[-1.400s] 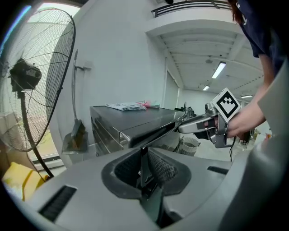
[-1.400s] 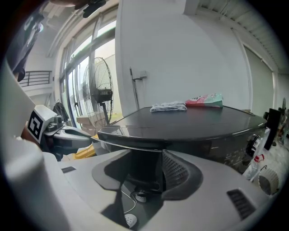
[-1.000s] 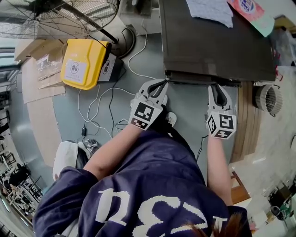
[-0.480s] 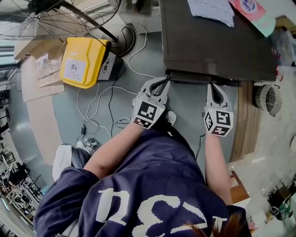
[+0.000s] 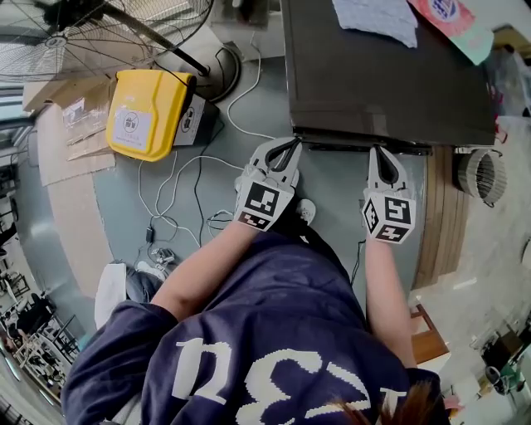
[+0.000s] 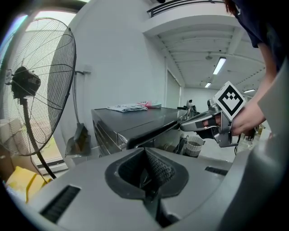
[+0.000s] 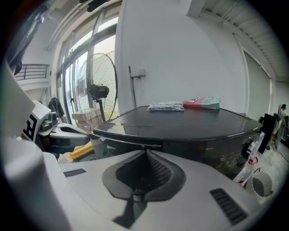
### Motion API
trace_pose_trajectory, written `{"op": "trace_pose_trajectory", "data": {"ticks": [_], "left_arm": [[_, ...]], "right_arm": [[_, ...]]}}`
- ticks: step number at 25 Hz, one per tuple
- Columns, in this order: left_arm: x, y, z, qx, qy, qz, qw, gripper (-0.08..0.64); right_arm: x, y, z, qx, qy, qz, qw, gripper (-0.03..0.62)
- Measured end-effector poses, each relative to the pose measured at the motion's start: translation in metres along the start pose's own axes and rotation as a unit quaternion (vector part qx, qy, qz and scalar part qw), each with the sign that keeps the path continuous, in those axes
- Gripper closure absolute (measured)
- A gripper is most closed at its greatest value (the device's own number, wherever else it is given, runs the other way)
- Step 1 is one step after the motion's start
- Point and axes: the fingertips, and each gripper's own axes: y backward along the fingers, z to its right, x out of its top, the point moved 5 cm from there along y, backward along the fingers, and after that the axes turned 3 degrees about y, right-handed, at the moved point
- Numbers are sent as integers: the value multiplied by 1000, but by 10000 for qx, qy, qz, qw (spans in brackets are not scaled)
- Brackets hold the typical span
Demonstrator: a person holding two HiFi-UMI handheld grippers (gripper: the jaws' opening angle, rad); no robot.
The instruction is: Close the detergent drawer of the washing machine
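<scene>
The dark washing machine [image 5: 390,83] fills the top right of the head view, its front panel edge [image 5: 348,141] facing me. I cannot make out the detergent drawer as a separate part of that edge. My left gripper [image 5: 292,149] is shut with nothing in it, its tips at the panel's left corner [image 6: 124,137]. My right gripper [image 5: 378,153] is shut and empty too, its tips against the panel edge further right. From the left gripper view, the right gripper [image 6: 198,122] meets the machine's upper front edge. The right gripper view looks over the machine's top [image 7: 180,122].
A crumpled cloth [image 5: 377,21] and a pink-green packet [image 5: 452,21] lie on the machine. On the floor at left are a yellow case [image 5: 148,112], a standing fan [image 5: 91,33] and loose cables [image 5: 178,191]. A white round duct [image 5: 481,178] and wooden board [image 5: 440,216] are at right.
The right gripper's jaws have closed. Both grippers have edged slightly nearer to the machine's front edge.
</scene>
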Motion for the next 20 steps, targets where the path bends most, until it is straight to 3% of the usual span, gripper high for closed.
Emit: {"op": "trace_pose_trajectory", "data": {"ticks": [20], "left_arm": [[5,-11,-5,-229,-152,-72,9996,543]], "right_arm": [[3,-9,5,-90,-135,36,9999,575]]}}
